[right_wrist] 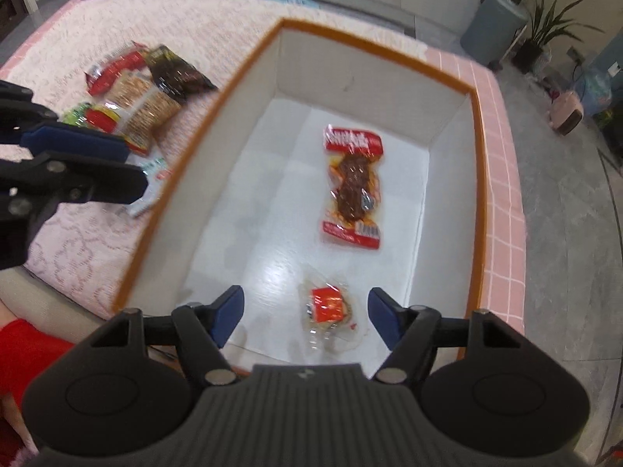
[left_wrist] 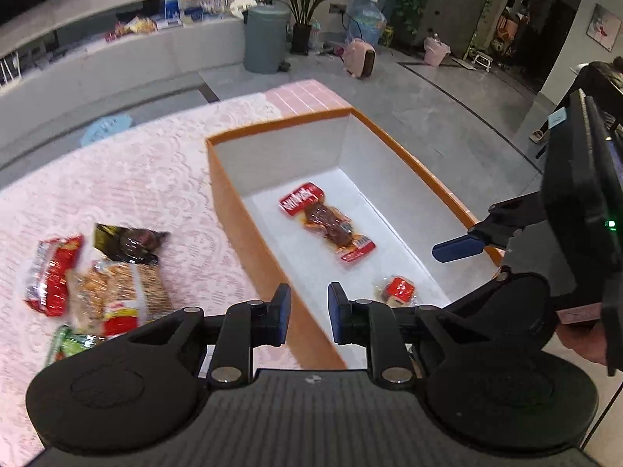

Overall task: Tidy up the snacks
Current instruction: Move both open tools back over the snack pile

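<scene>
An orange-rimmed box (left_wrist: 218, 179) (right_wrist: 481, 124) with a white inside stands on the pink lace tablecloth. In it lie a long red meat snack pack (left_wrist: 329, 223) (right_wrist: 354, 186) and a small red-and-clear snack (left_wrist: 397, 290) (right_wrist: 329, 307). A pile of snack bags (left_wrist: 97, 276) (right_wrist: 144, 101) lies on the cloth left of the box. My left gripper (left_wrist: 309, 313) is open with a narrow gap and empty, over the box's near left wall. My right gripper (right_wrist: 307, 311) is wide open and empty, above the small snack; it also shows in the left wrist view (left_wrist: 457, 249).
The table's pink tiled edge (right_wrist: 502, 202) runs right of the box, with grey floor beyond. A grey bin (left_wrist: 264, 37), a potted plant (left_wrist: 303, 11) and a water jug (left_wrist: 368, 19) stand by the far wall. A person in red (right_wrist: 23, 358) is at the lower left.
</scene>
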Tool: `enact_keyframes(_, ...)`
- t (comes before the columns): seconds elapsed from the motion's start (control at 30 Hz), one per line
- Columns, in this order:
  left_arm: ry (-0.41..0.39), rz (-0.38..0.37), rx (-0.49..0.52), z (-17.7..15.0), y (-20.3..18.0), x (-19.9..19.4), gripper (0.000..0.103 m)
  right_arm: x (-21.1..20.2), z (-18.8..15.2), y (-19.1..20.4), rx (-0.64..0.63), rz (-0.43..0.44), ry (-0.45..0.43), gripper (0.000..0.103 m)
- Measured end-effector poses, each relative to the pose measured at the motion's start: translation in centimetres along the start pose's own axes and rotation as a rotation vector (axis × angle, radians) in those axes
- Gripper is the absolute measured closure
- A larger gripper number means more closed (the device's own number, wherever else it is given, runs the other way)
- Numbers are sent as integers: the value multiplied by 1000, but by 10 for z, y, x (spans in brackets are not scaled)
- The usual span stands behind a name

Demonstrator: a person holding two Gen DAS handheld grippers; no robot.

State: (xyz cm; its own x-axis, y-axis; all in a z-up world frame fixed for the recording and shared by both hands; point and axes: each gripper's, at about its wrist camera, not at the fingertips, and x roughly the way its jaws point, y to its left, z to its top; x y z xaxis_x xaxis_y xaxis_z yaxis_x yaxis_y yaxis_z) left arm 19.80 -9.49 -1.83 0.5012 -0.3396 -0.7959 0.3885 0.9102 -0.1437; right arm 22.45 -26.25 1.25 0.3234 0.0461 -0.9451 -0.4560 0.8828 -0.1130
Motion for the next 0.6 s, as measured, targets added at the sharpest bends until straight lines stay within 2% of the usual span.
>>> enact_keyframes(0.1,-24,22,3,-7,8,-13,80,-13,0,13,4,5,-55,31)
enact_keyframes(0.3,-56,95,-31,-26,35,-31,79,-32,4,35,90,71,-190,31)
enact_keyframes(0.43,-69,133,-60,-37,58,-42,79,-33,10,56,137,102,-229,31)
enact_keyframes(0.6,-67,163,-100,-45,85,-49,77,-30,18,91,118,142,-273,31)
